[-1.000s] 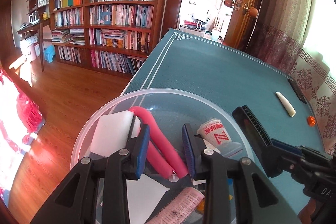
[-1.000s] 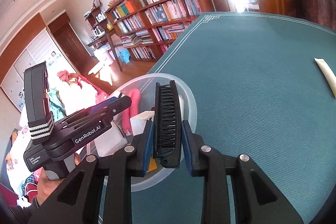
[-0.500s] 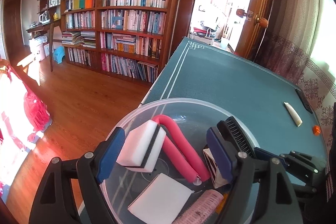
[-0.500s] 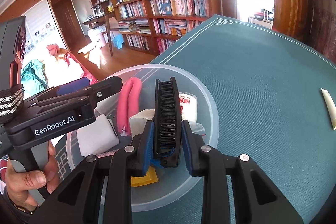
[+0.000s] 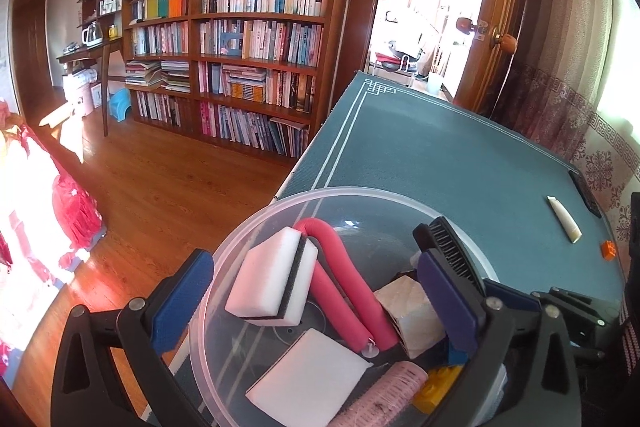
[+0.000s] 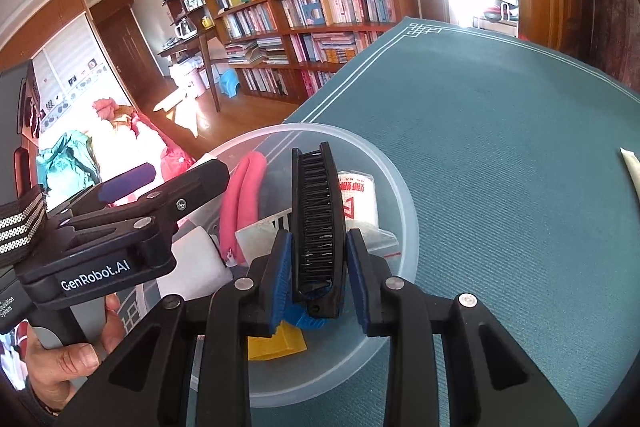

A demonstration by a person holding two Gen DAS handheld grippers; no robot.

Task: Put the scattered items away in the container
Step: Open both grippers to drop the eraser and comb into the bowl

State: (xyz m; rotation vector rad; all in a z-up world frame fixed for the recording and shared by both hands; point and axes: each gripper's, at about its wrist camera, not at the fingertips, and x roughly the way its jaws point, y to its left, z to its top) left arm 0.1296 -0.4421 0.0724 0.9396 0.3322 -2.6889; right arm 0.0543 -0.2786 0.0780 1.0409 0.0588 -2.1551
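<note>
Left gripper (image 5: 316,291): fingers spread wide, holding nothing, straddling the container's near side; a hand (image 6: 60,359) grips its handle at 8 o'clock in the right wrist view.
Container (image 5: 256,223): clear round plastic tub on the teal table (image 5: 440,155), near the table's left edge.
Contents, left to right: white sponge with a dark layer (image 5: 272,279), bent pink foam roller (image 5: 344,275), flat white pad (image 5: 308,375), pink hair roller (image 5: 384,399), beige block (image 5: 412,311), yellow piece (image 6: 276,343), white packet with red print (image 6: 358,199).
Comb (image 6: 316,219): black, standing on edge over the tub's middle, between the pads.
Right gripper (image 6: 318,279): pads parted narrowly beside the comb; whether they still touch it cannot be told.
Table at 3 o'clock: white tube (image 5: 564,219) and small orange piece (image 5: 609,249), well apart from the tub.
</note>
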